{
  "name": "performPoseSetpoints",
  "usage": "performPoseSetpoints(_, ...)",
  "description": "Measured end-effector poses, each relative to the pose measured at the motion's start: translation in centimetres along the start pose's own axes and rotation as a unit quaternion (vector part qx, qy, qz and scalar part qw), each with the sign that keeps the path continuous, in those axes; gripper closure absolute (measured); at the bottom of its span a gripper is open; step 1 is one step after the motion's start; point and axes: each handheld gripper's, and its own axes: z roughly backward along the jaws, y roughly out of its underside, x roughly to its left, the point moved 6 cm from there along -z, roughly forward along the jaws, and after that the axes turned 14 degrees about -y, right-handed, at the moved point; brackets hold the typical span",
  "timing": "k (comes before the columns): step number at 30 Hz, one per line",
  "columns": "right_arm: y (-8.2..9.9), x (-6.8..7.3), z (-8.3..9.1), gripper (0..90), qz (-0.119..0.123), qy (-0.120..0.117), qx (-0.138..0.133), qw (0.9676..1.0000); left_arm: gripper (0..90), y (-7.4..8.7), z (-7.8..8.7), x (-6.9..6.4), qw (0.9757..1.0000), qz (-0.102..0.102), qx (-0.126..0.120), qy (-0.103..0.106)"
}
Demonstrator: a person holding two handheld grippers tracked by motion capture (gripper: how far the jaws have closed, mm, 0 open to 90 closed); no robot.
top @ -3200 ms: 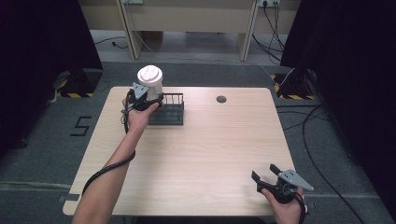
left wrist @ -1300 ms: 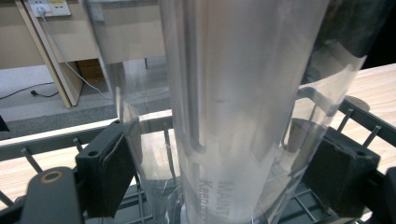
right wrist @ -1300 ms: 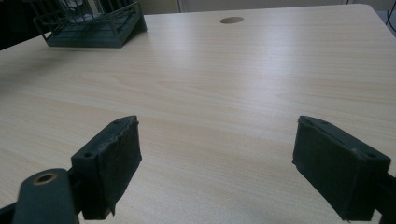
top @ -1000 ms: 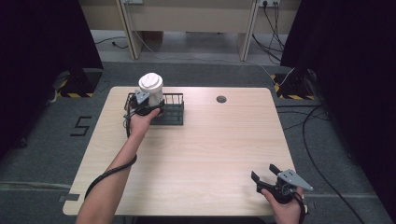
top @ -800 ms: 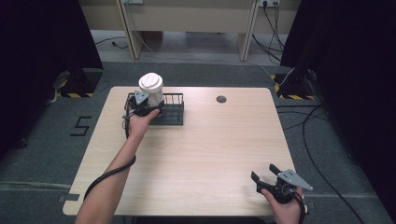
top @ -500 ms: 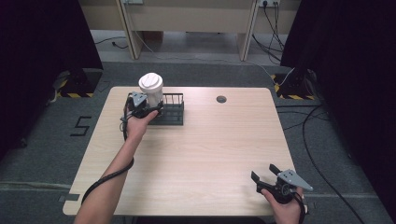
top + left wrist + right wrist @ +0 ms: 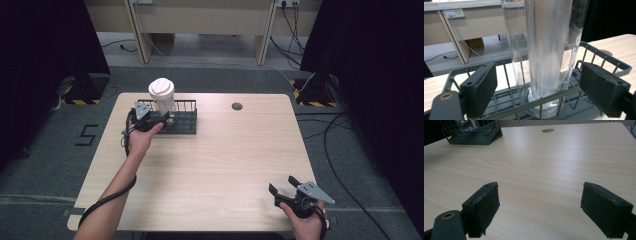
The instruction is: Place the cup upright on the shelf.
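A tall clear plastic cup [image 7: 162, 97] with a white lid stands upright inside a dark wire basket [image 7: 185, 120] at the table's far left. My left gripper [image 7: 162, 120] is open just in front of the basket's near wall. In the left gripper view the cup [image 7: 549, 50] rises between the two spread pads [image 7: 480, 90], behind the basket's rim [image 7: 599, 50], and nothing touches the pads. My right gripper [image 7: 281, 185] rests open near the table's front right edge. Between its pads [image 7: 484, 207] I see bare wood, with my right gripper [image 7: 547, 212] low over the tabletop.
The light wooden table [image 7: 225, 160] has a round cable hole [image 7: 237, 106] near its far edge, right of the basket. Dark curtains stand on both sides and cables run over the grey floor to the right.
The cup came down from above the basket and now stands in it. My left gripper has opened and drawn back a little toward the person. The right gripper has not moved.
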Motion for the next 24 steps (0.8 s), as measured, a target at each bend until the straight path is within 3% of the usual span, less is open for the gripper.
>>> performPoseSetpoints(24,0.0,0.0,0.0,15.7,-0.003,0.001,0.0,1.0,14.7,1.0,2.9,0.7,0.9999,-0.007,-0.002,0.013)
